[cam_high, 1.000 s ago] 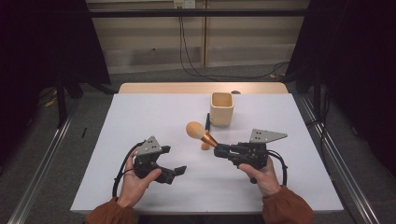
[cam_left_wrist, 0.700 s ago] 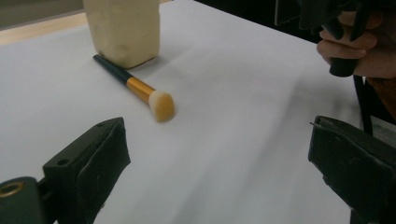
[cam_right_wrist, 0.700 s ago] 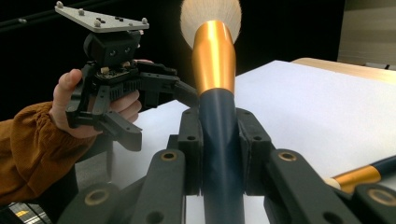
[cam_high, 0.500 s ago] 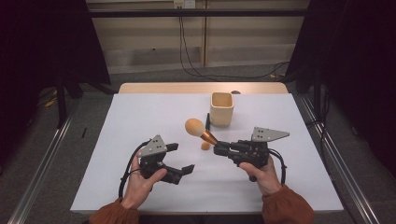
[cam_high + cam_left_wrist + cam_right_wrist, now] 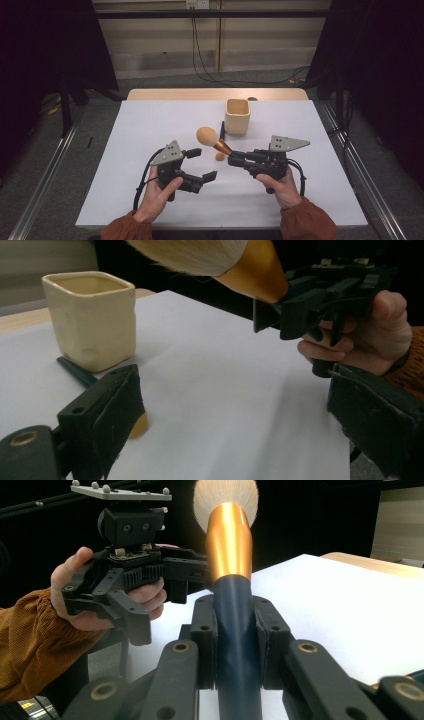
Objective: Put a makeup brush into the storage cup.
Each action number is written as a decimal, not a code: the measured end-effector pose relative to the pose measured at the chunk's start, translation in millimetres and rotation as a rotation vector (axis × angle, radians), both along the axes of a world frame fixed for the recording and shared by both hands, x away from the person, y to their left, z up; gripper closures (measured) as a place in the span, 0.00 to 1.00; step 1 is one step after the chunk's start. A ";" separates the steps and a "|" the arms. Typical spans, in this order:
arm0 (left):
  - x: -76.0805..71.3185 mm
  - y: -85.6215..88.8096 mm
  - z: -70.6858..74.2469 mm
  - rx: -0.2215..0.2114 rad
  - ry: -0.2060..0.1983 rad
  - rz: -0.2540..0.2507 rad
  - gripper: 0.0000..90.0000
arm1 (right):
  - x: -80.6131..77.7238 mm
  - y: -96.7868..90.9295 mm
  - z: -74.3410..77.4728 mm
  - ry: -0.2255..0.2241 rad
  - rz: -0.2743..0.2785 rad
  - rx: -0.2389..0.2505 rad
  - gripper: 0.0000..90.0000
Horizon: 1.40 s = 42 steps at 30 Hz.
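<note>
Pinching the dark blue handle of a large make-up brush with a gold ferrule and a pale bristle head (image 5: 227, 575), the right gripper (image 5: 235, 645) has its two black jaws pressed against either side of the handle. In the high view that right gripper (image 5: 235, 159) sits right of centre over the white surface (image 5: 150, 125), and the brush (image 5: 214, 141) runs from the jaws up and to the left, bristle head leading and raised off the surface, its long axis slanting toward the far left.

The right gripper view shows what the high view cannot: the handle lies straight along the gripper's own axis, with the ferrule and bristles pointing away from the camera, and the pads clamp the blue part just below the gold.

The left gripper (image 5: 202, 164) lies left of centre, its jaws spread wide with nothing between them, aimed toward the brush. The left gripper view looks between those open jaws (image 5: 240, 440) and shows the brush head (image 5: 220, 262) overhead from below.

That view also shows a cream square ceramic cup (image 5: 90, 317) standing upright on the surface, with a thin dark pencil-like stick (image 5: 75, 371) lying against its base, and a small orange rounded object (image 5: 137, 425) half hidden behind the near jaw. In the high view the cup (image 5: 237, 116) stands beyond the brush, toward the far edge.
</note>
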<state>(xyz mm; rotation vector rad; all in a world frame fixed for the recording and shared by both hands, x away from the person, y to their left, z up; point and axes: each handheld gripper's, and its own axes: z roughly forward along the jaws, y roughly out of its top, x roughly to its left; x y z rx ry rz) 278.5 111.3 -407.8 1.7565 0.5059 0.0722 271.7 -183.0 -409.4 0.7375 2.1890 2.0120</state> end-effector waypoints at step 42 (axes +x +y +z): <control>15.2 -16.7 3.5 -0.238 0.024 -0.052 0.44 | -1.5 4.9 -1.8 -0.034 0.071 -0.008 0.83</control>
